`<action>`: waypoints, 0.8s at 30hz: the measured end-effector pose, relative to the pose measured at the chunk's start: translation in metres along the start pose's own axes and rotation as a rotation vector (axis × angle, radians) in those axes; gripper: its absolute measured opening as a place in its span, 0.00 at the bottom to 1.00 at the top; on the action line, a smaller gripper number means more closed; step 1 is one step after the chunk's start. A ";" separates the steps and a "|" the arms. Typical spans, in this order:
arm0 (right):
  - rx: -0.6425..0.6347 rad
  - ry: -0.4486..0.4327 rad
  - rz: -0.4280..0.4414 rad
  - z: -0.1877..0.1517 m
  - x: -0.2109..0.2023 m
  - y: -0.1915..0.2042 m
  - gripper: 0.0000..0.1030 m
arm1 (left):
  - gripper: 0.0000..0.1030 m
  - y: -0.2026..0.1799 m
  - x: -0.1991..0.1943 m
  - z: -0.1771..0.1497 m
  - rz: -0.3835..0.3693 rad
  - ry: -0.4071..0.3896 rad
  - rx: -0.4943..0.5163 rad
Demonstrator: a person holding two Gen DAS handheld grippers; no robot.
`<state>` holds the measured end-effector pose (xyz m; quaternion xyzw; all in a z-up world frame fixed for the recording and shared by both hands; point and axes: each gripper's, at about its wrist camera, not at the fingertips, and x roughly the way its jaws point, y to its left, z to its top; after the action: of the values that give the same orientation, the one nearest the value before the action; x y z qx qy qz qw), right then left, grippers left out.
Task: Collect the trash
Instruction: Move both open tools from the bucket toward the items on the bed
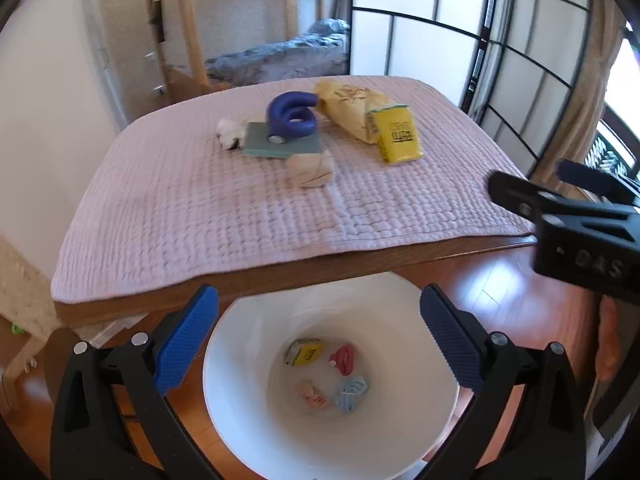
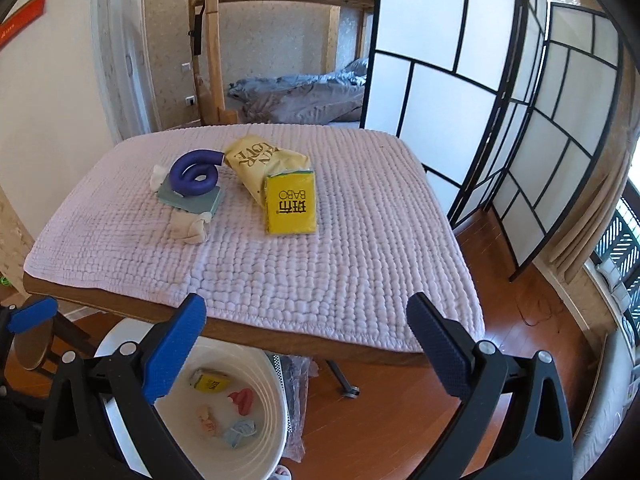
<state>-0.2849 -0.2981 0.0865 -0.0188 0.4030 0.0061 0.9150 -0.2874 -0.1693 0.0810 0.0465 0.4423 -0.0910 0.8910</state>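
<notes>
A white bin (image 1: pixel 240 380) stands on the floor below the table's near edge; it also shows in the right wrist view (image 2: pixel 272 412). Inside lie a small yellow pack (image 1: pixel 306 352), a red scrap (image 1: pixel 347 358), a pink scrap (image 1: pixel 314 396) and a blue scrap (image 1: pixel 352 394). On the pink quilted table (image 2: pixel 320 272) lie a yellow tissue pack (image 2: pixel 291 204), a yellow bag (image 2: pixel 264 162), a beige wad (image 2: pixel 188 230), a white crumpled scrap (image 2: pixel 159 174) and a purple coil (image 2: pixel 194 174) on a teal book (image 2: pixel 196 200). My left gripper (image 1: pixel 320 344) is open and empty above the bin. My right gripper (image 2: pixel 306 344) is open and empty at the table's near edge.
A folding screen (image 2: pixel 460 80) stands right of the table. A bunk bed with grey bedding (image 2: pixel 304 96) is behind it. The wood floor (image 2: pixel 520 320) shows at right. The right gripper's body (image 1: pixel 580 220) shows at right in the left wrist view.
</notes>
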 end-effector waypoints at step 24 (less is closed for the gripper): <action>-0.036 0.070 0.057 0.062 0.123 0.010 0.75 | 0.95 0.013 0.099 0.068 0.019 0.055 -0.106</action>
<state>-0.1562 -0.2862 0.0376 -0.0241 0.4347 0.0391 0.8994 -0.1729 -0.1798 0.0430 0.0060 0.4704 -0.0577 0.8805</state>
